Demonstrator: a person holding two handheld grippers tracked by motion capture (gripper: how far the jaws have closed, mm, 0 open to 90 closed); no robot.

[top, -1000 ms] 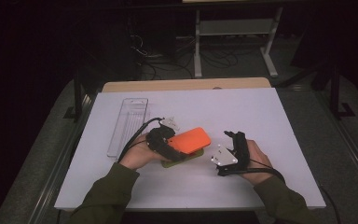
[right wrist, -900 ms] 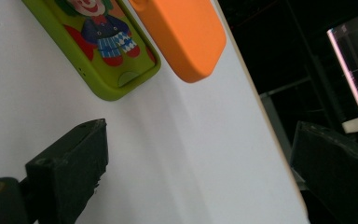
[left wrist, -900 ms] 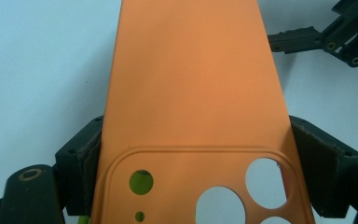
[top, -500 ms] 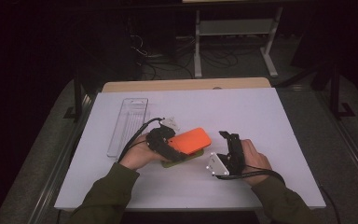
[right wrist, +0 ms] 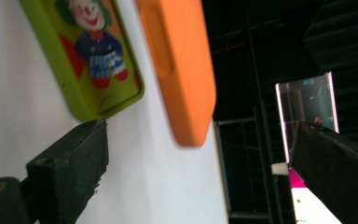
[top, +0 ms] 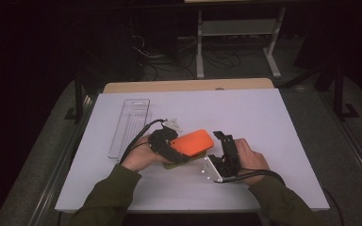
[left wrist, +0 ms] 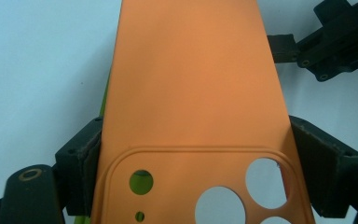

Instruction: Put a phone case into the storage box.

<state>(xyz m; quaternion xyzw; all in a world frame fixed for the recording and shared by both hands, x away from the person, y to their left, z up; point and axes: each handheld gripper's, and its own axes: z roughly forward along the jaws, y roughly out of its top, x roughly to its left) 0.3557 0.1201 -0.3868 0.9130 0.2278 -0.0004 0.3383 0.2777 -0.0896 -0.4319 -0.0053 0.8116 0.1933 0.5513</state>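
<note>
While the white desk (top: 273, 122) fills the middle of the high view, the work looks only partly done — one phone case is lifted and one still lies flat. A clear plastic tray (top: 128, 126) sits in the upper left part of the desk, apart from the hands, with nothing I can see inside it. Just below the middle of the frame, the orange case (top: 194, 142) is held up off the desk, with its camera holes showing at the bottom of the left gripper view. Under it, the green case (right wrist: 91, 56) with a clown picture lies on the desk, at the upper left of the right gripper view. I think the orange case still has to be carried somewhere and set down, and the green one is not picked up yet.

The left tool (left wrist: 193, 161) is squeezed tight on the orange case — a pad presses each long side. The right tool (right wrist: 200, 163) is wide open and holds nothing, its lower pad right by the green case's corner.
</note>
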